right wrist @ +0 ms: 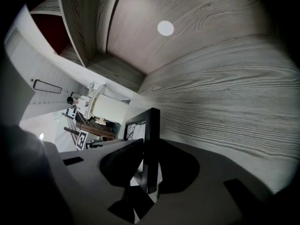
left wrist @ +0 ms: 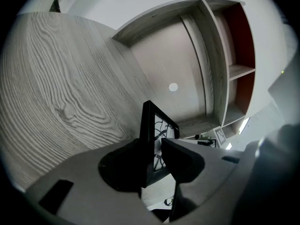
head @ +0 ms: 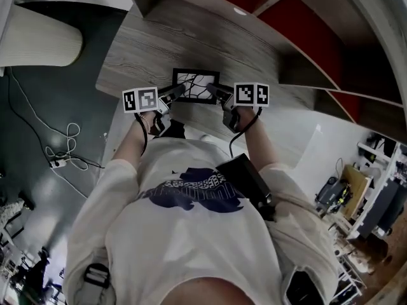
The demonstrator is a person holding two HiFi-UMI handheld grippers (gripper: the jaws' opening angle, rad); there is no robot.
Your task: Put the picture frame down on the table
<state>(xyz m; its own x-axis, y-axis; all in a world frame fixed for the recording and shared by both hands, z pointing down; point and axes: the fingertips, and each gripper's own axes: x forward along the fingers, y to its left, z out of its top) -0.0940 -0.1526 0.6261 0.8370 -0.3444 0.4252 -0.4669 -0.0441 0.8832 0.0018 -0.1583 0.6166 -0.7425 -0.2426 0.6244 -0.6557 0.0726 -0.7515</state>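
**Item:** picture frame (head: 196, 85), with a black border and a pale picture crossed by dark branching lines.

**Location:** over the near part of the wooden table (head: 191, 37), face turned up toward the person. I cannot tell whether it touches the wood.

**Held by:** left gripper (head: 180, 91) clamped on its left edge, right gripper (head: 213, 93) clamped on its right edge. Each gripper view shows the frame's edge pinched between both jaws.

**Step, as I judge it:** the lowering stage, with the frame not yet let go.

**Next move calls for:** bringing both grippers down level until the frame rests flat, then parting the jaws together so neither side drops first.

**Surroundings:** shelves (head: 305, 49) with red backing beyond the table, and a cable (head: 63, 138) on the floor to the left.
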